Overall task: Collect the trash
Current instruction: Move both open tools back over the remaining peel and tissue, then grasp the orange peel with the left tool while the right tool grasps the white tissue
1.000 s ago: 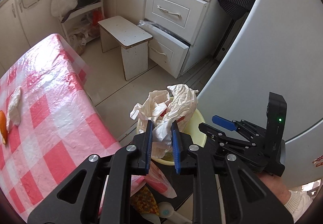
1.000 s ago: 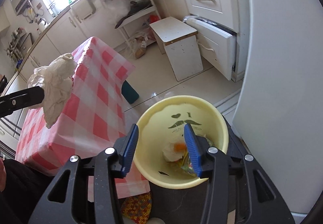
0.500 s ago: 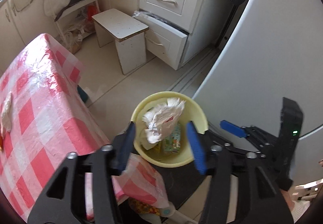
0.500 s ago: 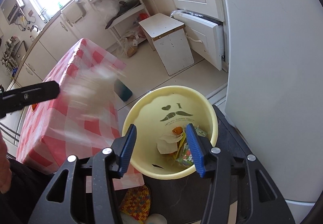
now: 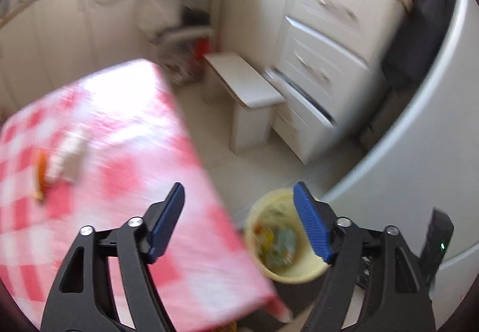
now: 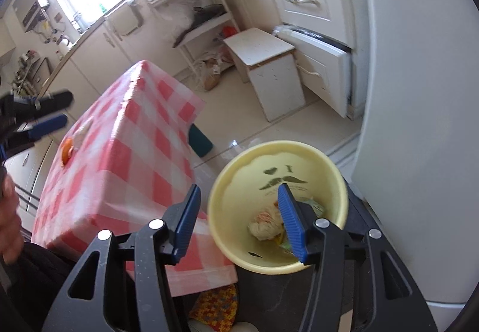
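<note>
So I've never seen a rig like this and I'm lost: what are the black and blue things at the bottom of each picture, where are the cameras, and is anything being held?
They are hand-held tongs, one per hand, each with a camera looking along its two blue fingers. The left tongs and right tongs are both open and hold nothing. The left view is blurred. Below sits a yellow bin with crumpled paper inside. On the checked table lie an orange peel and a pale scrap, apparently trash not yet collected.
</note>
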